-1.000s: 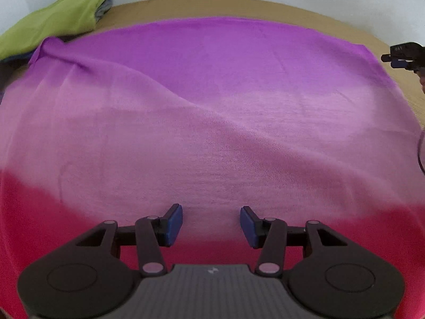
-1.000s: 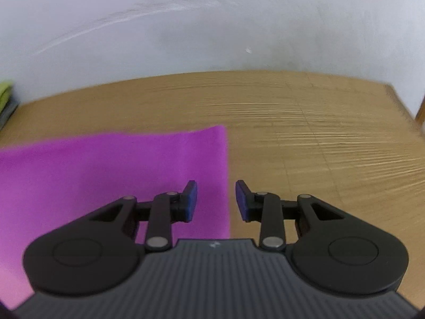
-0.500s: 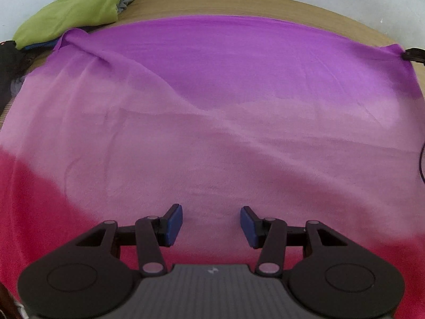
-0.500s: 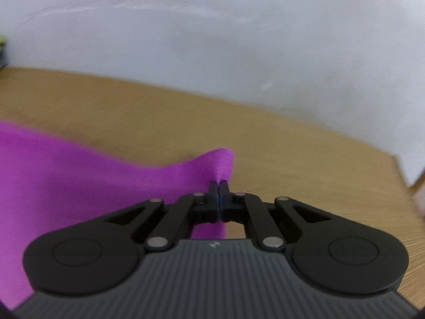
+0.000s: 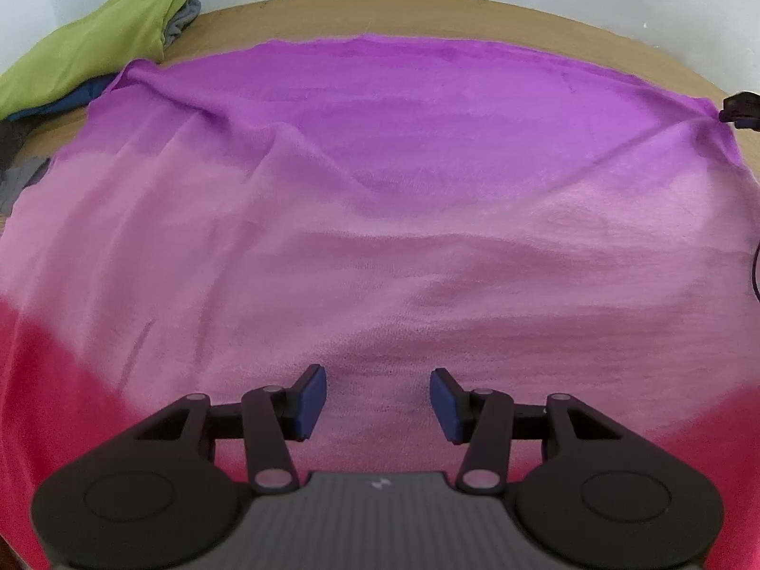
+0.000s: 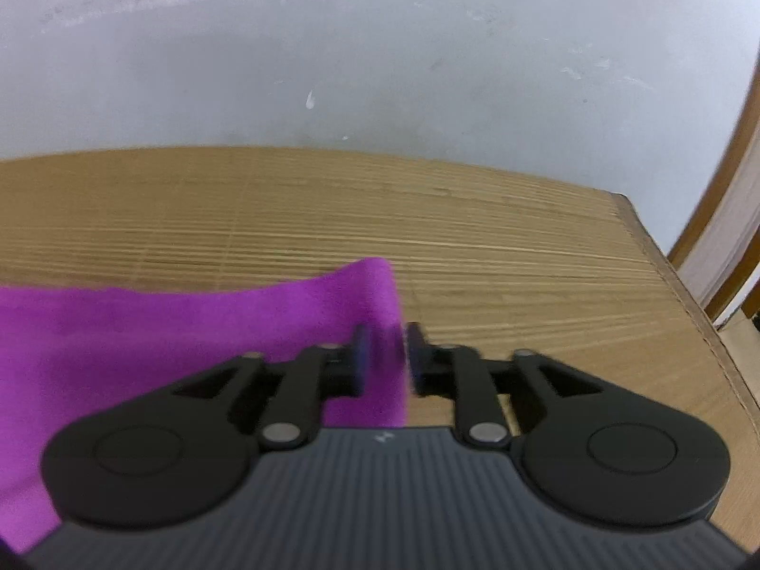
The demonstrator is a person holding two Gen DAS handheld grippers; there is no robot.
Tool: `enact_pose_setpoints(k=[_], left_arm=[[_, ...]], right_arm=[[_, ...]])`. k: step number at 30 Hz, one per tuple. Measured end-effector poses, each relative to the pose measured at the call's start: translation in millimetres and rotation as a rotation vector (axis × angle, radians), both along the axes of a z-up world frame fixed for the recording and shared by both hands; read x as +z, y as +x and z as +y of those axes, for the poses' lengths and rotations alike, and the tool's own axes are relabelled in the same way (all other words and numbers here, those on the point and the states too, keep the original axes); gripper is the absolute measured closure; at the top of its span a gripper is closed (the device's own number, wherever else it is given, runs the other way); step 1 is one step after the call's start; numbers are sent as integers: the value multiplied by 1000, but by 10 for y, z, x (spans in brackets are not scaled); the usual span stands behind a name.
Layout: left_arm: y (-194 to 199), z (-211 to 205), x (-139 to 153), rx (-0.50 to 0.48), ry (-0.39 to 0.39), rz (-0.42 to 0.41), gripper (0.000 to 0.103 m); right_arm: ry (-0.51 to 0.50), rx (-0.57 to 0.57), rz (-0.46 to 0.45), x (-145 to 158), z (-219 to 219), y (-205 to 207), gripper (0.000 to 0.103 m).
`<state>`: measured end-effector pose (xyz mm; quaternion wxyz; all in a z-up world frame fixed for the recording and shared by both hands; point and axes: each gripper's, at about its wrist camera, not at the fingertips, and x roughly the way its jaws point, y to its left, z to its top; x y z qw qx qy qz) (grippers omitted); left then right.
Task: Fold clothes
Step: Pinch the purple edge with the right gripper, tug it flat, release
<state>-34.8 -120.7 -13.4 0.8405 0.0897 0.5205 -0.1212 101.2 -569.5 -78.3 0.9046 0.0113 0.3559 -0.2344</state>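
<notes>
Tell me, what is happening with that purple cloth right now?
Left tool open above the cloth. Right tool around its raised far corner, blurred, grip unclear. Green pile at table edge, nothing blocking.

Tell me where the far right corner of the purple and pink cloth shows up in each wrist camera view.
Left wrist view: the cloth corner sits at the far right edge, beside the right gripper.
Right wrist view: the same corner rises at centre, just ahead of the jaws, which stand apart.
Shared landmark: the wooden table against the white wall.
</notes>
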Motion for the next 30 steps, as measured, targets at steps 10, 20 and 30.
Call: enact_pose_setpoints(k=[10,20,30], left_arm=[[-188,96,-43,-99,-71,-21,52],[-491,278,-112,-208,-75,-8,52],[-627,305,-83,-260,-74,-30,52]], right_arm=[[129,93,30,352,423,-1766,56],[203,74,108,183,1211,-3203,54],[149,-47,176,147,1767,-4112,99]])
